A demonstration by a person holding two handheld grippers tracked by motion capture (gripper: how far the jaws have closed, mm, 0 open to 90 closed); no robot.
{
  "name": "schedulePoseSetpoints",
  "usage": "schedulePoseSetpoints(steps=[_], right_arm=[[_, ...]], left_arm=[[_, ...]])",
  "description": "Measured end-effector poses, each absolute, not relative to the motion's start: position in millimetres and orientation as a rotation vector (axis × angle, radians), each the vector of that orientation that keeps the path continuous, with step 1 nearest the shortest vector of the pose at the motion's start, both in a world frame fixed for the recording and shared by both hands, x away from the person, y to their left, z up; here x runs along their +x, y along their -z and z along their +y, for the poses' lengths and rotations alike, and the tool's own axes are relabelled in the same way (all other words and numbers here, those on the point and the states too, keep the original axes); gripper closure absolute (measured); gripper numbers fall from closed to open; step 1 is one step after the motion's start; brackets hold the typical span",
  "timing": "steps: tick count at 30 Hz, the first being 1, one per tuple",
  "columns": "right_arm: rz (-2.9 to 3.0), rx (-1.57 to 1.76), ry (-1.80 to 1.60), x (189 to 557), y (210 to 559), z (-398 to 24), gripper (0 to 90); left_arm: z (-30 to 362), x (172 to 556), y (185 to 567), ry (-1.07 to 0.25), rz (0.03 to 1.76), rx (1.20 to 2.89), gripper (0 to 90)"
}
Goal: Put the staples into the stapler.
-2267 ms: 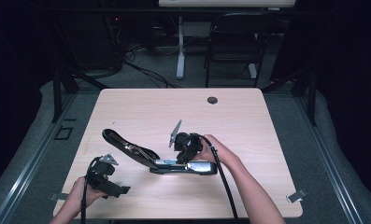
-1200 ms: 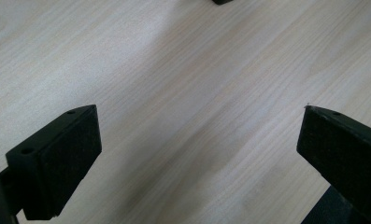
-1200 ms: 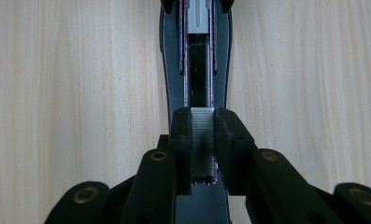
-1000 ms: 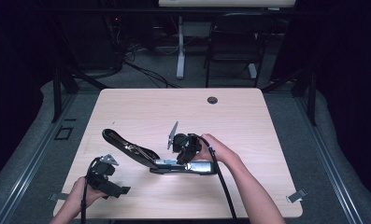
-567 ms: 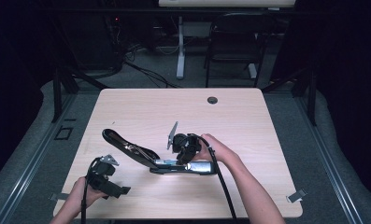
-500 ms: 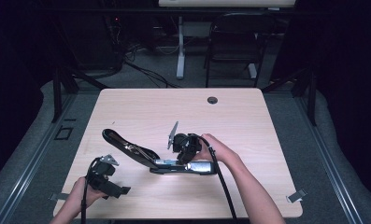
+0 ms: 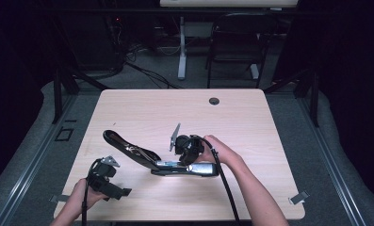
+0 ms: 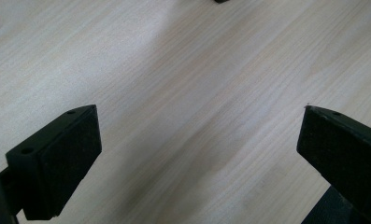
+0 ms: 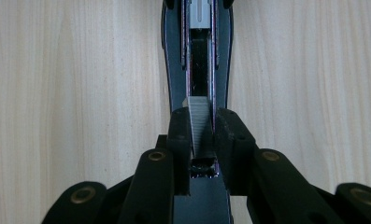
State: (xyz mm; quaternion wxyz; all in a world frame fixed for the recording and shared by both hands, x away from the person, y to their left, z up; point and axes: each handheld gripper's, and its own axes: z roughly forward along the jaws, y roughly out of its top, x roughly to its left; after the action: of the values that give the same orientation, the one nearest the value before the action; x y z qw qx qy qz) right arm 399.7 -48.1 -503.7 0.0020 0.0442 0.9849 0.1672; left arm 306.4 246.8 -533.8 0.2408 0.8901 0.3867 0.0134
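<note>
1. An opened black stapler (image 7: 175,165) lies on the light wooden counter (image 7: 250,122), toward the person's side and a little left of the middle.
2. Its base rests flat on the counter, while the top arm (image 7: 123,146) is swung back and slants up and away to the left.
3. The right gripper (image 7: 187,149) sits over the stapler's base, held by the right hand (image 7: 217,153), with its cable trailing back along the forearm.
4. In the right gripper view, the two black jaws stand narrow, one on each side of the stapler's open channel (image 9: 199,70).
5. Between those jaws is a grey strip of staples (image 9: 199,126), tilted slightly, its lower end down in the channel; the gripper (image 9: 199,135) is closed on this strip, the pads pressed against its sides.
6. Farther along the channel a pale grey pusher block (image 9: 200,11) shows near the top edge of that view.
7. The left gripper (image 7: 110,181) is near the front left corner of the counter, well apart from the stapler, held by the left hand (image 7: 83,197).
8. In the left gripper view its jaws stand wide, with bare wood between them and nothing held.
9. A small dark round grommet (image 7: 214,100) sits in the counter near its far edge.
</note>
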Motion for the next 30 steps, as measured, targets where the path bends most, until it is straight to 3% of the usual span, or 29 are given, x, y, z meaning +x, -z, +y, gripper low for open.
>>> schedulePoseSetpoints(steps=[30], right_arm=[[3.06,0.221,-0.547,395.6,503.6,-60.1,76.3]], left_arm=[[246.7,306.3,533.8,-0.037,1.06,2.44,0.1]])
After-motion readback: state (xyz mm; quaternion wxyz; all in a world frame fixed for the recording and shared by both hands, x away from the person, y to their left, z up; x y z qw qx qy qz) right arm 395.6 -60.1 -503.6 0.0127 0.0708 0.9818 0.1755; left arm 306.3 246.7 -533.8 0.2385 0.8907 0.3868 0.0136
